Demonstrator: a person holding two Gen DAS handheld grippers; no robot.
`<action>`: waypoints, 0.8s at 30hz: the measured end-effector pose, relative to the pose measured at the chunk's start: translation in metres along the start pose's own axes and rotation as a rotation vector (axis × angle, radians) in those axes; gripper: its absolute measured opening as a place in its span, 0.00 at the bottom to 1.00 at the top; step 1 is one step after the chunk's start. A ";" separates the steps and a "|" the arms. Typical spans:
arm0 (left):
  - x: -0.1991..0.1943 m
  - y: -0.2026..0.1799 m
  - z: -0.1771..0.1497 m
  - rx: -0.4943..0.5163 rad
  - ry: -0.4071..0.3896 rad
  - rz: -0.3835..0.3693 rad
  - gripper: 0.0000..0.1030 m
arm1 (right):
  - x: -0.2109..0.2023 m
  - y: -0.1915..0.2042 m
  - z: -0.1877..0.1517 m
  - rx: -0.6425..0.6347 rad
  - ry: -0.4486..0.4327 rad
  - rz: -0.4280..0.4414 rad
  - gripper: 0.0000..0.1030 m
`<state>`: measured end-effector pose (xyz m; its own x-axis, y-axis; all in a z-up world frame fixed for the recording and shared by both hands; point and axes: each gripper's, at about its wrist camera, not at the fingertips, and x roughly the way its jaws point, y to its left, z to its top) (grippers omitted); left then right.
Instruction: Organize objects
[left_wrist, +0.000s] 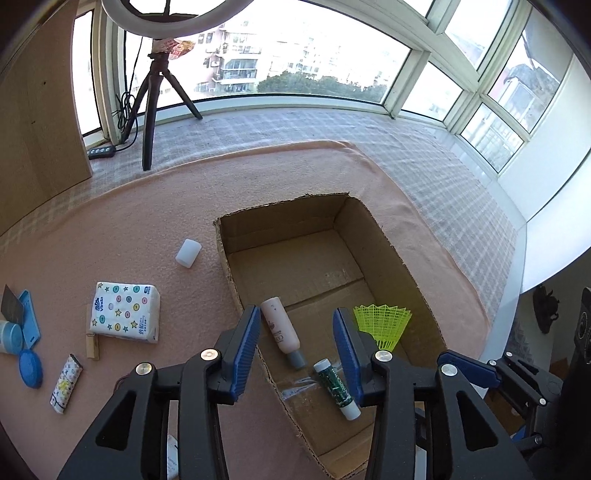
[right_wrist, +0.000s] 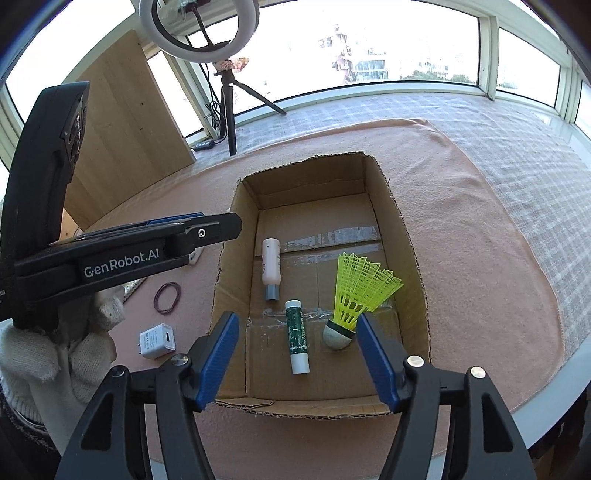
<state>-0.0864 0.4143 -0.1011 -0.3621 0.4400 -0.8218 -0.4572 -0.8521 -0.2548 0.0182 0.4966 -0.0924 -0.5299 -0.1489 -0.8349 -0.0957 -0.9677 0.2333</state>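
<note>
Both tongs hover over the near end of the open cardboard box (right_wrist: 402, 236) on the pink-clothed counter (right_wrist: 480, 229).

Left tongs (left_wrist: 295, 350): apart, nothing between the pads. Right tongs (right_wrist: 295, 354): apart and wider, also empty.

Already lying in the box:
- pink tube (right_wrist: 270, 269), long axis running front to back, grey cap toward the near wall
- green stick (right_wrist: 296, 341), roughly parallel to the tube, white end nearest the tongs
- yellow shuttlecock (right_wrist: 356, 291), cork down beside the right pad, skirt tilted up and away; contact with the pad cannot be told.

Still loose on the counter, all to the left of the box:
- tissue pack (left_wrist: 125, 312) and white cap (left_wrist: 188, 252), the cap just outside the box's left wall
- wooden clip (left_wrist: 92, 345), patterned lighter (left_wrist: 66, 382), blue lids (left_wrist: 29, 367) further left
- white charger (right_wrist: 157, 339) and rubber band (right_wrist: 167, 297), seen from the right wrist, near the gloved hand (right_wrist: 55, 354).

Judgement: the left tongs are nearer every remaining item, so the next pick likely falls to them. The tissue pack lies down-left of their tips, its long side roughly parallel to the box wall. Open cloth lies between the items; the wall's ragged cut rim is the edge to clear on the return.
</note>
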 end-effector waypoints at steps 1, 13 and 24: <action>-0.001 0.003 0.000 -0.005 -0.004 0.004 0.43 | 0.000 0.001 0.001 -0.001 -0.001 -0.001 0.61; -0.023 0.047 -0.012 -0.071 -0.018 0.058 0.43 | 0.007 0.030 0.003 -0.044 0.008 0.005 0.61; -0.041 0.121 -0.041 -0.185 0.001 0.136 0.43 | 0.019 0.069 0.002 -0.079 0.032 0.040 0.61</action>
<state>-0.0932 0.2817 -0.1189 -0.4092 0.3173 -0.8555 -0.2474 -0.9411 -0.2307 0.0003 0.4275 -0.0913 -0.5043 -0.1927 -0.8417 -0.0075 -0.9738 0.2275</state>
